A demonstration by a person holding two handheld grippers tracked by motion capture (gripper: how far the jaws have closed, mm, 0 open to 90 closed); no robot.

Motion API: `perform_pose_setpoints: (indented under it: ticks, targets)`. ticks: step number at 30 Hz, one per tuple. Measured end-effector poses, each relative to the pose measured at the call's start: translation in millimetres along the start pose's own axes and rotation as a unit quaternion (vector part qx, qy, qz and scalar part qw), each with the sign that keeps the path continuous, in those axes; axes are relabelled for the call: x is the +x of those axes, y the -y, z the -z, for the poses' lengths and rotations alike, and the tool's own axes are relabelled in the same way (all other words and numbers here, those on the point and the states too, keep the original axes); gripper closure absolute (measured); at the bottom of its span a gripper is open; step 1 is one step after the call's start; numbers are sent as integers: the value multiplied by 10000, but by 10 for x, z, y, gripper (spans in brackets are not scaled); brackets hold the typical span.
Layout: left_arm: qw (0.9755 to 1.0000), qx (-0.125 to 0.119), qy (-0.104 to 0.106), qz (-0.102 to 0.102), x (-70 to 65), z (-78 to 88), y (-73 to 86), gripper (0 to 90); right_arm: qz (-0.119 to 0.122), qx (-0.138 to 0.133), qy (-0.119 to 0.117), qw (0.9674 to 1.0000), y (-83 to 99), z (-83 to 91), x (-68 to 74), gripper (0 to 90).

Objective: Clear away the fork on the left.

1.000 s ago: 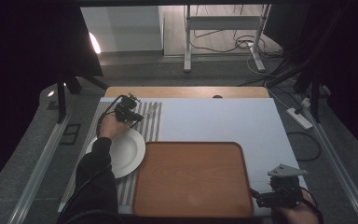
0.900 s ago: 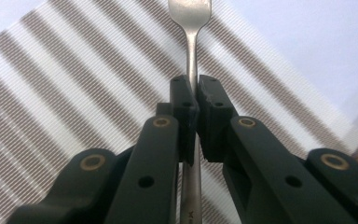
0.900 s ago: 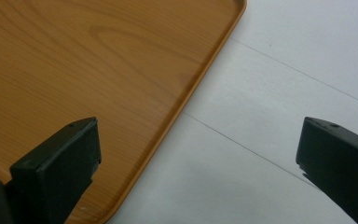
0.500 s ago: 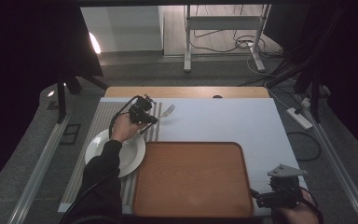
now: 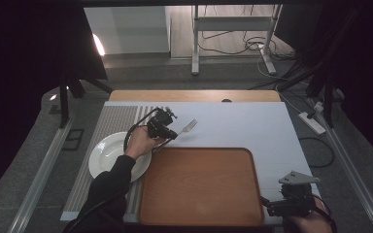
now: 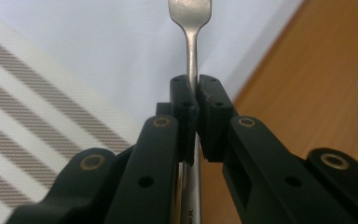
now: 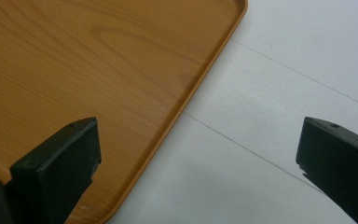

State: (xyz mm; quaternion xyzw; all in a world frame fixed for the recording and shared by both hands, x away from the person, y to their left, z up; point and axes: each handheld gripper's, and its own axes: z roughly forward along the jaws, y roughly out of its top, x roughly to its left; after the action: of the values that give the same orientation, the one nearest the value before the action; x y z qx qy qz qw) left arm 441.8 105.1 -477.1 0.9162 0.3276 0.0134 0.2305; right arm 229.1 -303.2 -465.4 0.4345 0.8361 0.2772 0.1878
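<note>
My left gripper (image 5: 171,133) is shut on the handle of a metal fork (image 5: 188,127), held above the white table just beyond the wooden tray's (image 5: 201,191) far left corner. In the left gripper view the fork (image 6: 192,56) rises between the closed pads (image 6: 182,112), tines pointing away, with the tray (image 6: 307,93) to the right. My right gripper (image 5: 267,208) rests at the table's near right corner. The right gripper view has its jaws standing wide apart with nothing between them, over the tray's (image 7: 98,79) right rim and the white table.
A white plate (image 5: 108,154) lies on a striped placemat (image 5: 111,126) at the left, under the person's left forearm. Past the table's wooden far edge (image 5: 194,95) lie floor cables and a stand. A power strip (image 5: 312,122) sits on the floor at the right.
My left gripper has carried the fork to the right, from over the striped placemat to over the white table by the tray's far left corner. The right gripper has stayed put.
</note>
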Motion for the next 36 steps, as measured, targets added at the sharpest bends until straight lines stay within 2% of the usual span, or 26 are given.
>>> perform_pose_setpoints:
  ticks: [1,2,9,15,16,26,30,36]
  targets:
    - [10000,0,0,0,0,0,0,854,3,-3,2,10000,0,1,0,4]
    - [10000,14,34,13,-62,-7,15,854,8,-6,2,10000,0,1,1,4]
    - [9999,114,103,29,-251,-8,159,854,4,-24,1,10000,1,5,0,4]
    - [9999,0,126,65,-395,59,301,854,21,-50,-1,10000,1,7,3,4]
    - [9999,0,126,65,-395,59,301,854,21,-50,-1,10000,1,7,3,4]
    - [10000,18,52,81,-703,127,536,854,17,-97,-6,10000,2,18,3,4]
    - [9999,97,-30,67,-795,133,629,853,21,-111,-7,9999,3,24,2,4]
    - [9996,169,45,200,-907,110,776,853,43,-126,-14,9999,3,24,9,4]
